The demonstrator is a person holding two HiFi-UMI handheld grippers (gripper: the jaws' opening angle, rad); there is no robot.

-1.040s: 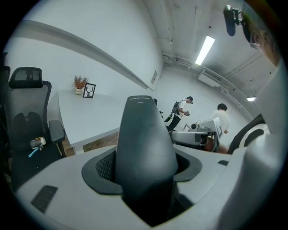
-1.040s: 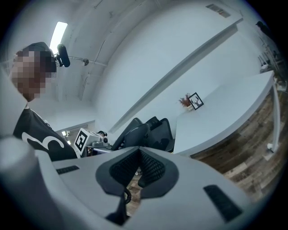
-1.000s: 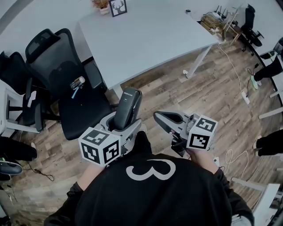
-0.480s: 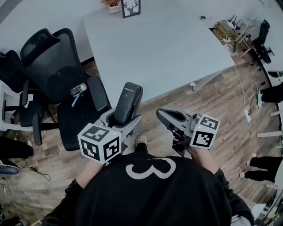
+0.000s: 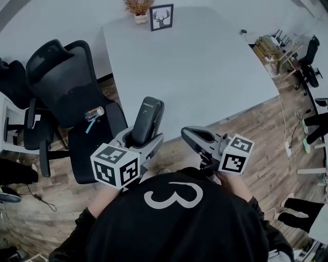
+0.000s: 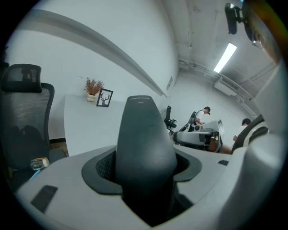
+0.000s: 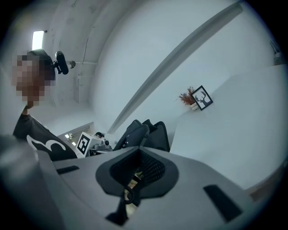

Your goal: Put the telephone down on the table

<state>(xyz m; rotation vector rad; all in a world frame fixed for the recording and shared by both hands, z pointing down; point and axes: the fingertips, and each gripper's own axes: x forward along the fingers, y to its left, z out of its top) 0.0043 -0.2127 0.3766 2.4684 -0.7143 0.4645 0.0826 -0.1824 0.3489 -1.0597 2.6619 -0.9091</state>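
Against the earlier frames the large white rectangular table (image 5: 205,66) sits lower and fuller in the head view. Its near edge now runs just above both grippers, where a band of brown wood-plank floor (image 5: 251,138) showed before. The small black-framed deer picture (image 5: 162,17) and the potted dried plant (image 5: 137,9) at the table's far edge have dropped from the top border fully into the frame. The black mesh office chair (image 5: 66,87) holds the left of the frame, a little lower than before. The grip itself is unchanged. The left gripper (image 5: 137,145), lower centre-left, is clamped on the base of the dark grey cordless telephone handset (image 5: 147,118). The handset stands upright between the jaws and leans slightly right, its upper half seen against the table top near the table's near-left corner, held clear of the surface. The left gripper tips somewhat downward toward the table. The right gripper (image 5: 197,138), lower centre-right and beside the left one, points roughly level toward the table edge, jaws closed together with nothing between them. Both are held close in front of the person's black top.
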